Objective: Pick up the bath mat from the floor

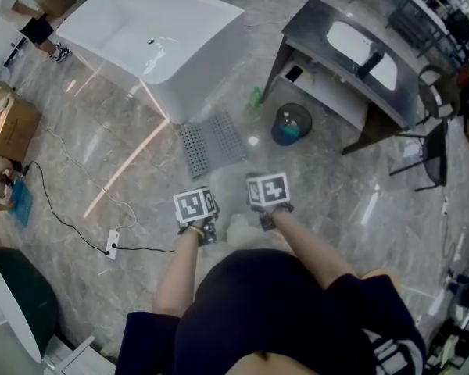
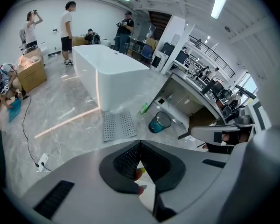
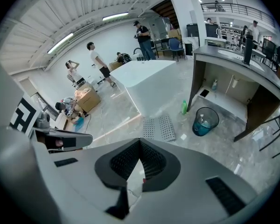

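The grey perforated rubber bath mat [image 1: 213, 143] is lying flat on the marble floor [image 1: 336, 201], one short edge right at the foot of the big white rectangular bathtub [image 1: 152, 37]. Nothing is touching it. The person is standing back from the tub on the mat's far side, holding both tools well apart from the mat and angling them down towards it. The left gripper [image 1: 197, 209] is showing its black ribbed jaws pressed together at the tips with nothing between them. The right gripper [image 1: 267, 194], just beside it, is closed and empty as well. To the right of the tub, a small green bottle [image 1: 255, 98] is standing near the mat's far corner, with a round blue waste bin [image 1: 291, 125] beyond it under a dark grey vanity counter [image 1: 313, 22]. Off the tub's other side, a white power strip [image 1: 112, 243] is trailing a black cable.
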The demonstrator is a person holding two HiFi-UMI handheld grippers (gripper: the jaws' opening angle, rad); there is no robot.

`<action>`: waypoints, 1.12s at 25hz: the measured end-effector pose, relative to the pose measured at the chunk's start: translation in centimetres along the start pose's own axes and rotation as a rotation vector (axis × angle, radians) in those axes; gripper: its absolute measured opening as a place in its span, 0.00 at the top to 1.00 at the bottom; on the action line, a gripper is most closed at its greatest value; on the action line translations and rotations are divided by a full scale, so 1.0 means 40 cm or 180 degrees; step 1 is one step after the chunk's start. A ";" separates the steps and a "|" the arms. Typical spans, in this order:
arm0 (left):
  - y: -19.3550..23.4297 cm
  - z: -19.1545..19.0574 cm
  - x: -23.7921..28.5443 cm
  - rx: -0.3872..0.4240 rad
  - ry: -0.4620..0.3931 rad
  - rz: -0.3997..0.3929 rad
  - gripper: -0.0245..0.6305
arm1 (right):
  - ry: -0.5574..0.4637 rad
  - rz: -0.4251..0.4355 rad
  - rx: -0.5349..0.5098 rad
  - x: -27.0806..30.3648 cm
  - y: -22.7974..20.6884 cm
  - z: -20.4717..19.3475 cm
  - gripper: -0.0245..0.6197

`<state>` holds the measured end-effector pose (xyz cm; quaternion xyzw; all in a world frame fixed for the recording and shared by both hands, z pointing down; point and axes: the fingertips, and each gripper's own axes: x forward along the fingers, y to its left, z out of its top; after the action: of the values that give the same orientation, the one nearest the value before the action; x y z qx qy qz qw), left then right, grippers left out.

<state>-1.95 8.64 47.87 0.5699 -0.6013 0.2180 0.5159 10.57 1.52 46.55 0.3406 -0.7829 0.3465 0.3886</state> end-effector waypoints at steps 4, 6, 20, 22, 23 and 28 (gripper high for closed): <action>-0.002 0.015 0.025 -0.0049 0.0023 0.0041 0.96 | 0.0014 -0.0039 0.0097 0.011 -0.051 0.017 0.95; -0.002 0.023 0.034 -0.0062 0.0035 0.0058 0.96 | 0.0026 -0.0040 0.0127 0.020 -0.068 0.026 0.95; 0.034 0.094 0.133 -0.0083 0.0188 0.0041 0.96 | 0.0196 0.0000 0.0182 0.121 -0.082 0.073 0.95; 0.044 0.117 0.152 -0.0062 0.0205 0.0044 0.96 | 0.0221 -0.0012 0.0183 0.146 -0.084 0.089 0.94; 0.052 0.129 0.160 -0.0055 0.0214 0.0044 0.96 | 0.0224 0.0003 0.0176 0.159 -0.079 0.100 0.95; 0.084 0.169 0.204 -0.0072 0.0293 0.0021 0.96 | 0.0273 -0.0017 0.0203 0.216 -0.080 0.143 0.94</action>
<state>-6.03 -0.01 53.53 0.5514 -0.5813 0.2389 0.5487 6.99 -7.06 52.13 0.3396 -0.7532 0.3845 0.4117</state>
